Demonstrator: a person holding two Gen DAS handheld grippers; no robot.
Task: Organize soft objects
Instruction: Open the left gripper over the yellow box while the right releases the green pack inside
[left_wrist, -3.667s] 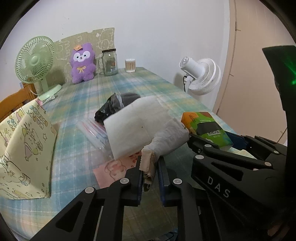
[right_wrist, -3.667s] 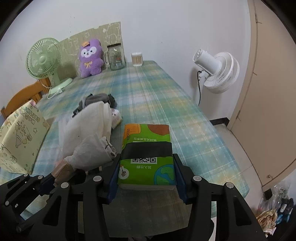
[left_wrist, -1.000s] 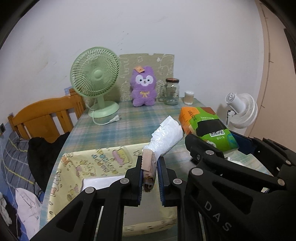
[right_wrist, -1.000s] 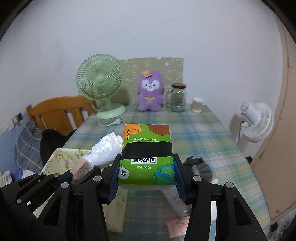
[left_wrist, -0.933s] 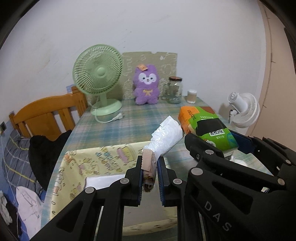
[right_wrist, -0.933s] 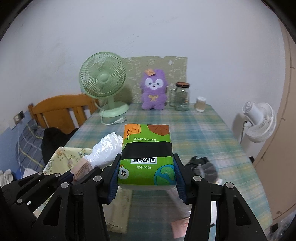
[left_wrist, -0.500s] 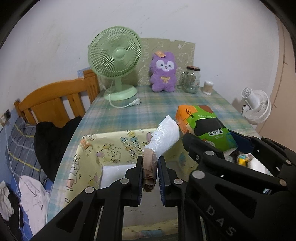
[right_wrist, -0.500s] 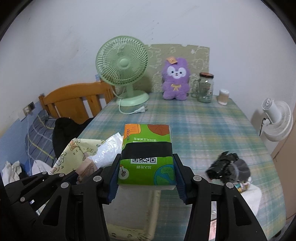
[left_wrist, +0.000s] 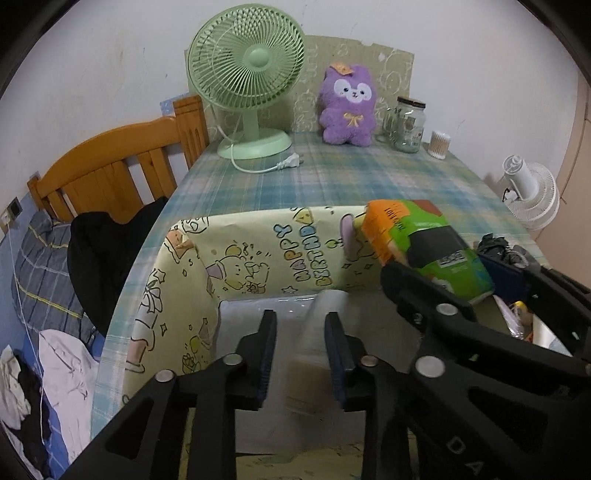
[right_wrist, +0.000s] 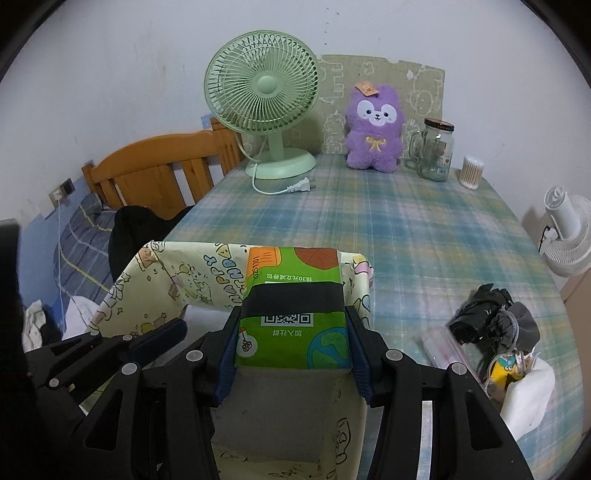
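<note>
Two soft packs are at the yellow cartoon-printed box (left_wrist: 258, 258) on the desk (left_wrist: 332, 177). From the left wrist view, the left hand-held gripper (left_wrist: 301, 343) has just been opening; its jaws stand narrowly apart, and the clear plastic-wrapped bundle (left_wrist: 310, 354) lies blurred between them on the box floor, no pad visibly pressing it. That bundle looks light, limp and slick, so a hold at its bunched end would likely serve best. Beside it, the green tissue pack (left_wrist: 424, 247) hangs over the box's right side. From the right wrist view, the right hand-held gripper (right_wrist: 291, 347) clamps the tissue pack (right_wrist: 295, 306) by its two long sides, above the box (right_wrist: 173, 280). It seems light and squashy under smooth film; a mid-length side grip should stop it from sagging or slipping.
</note>
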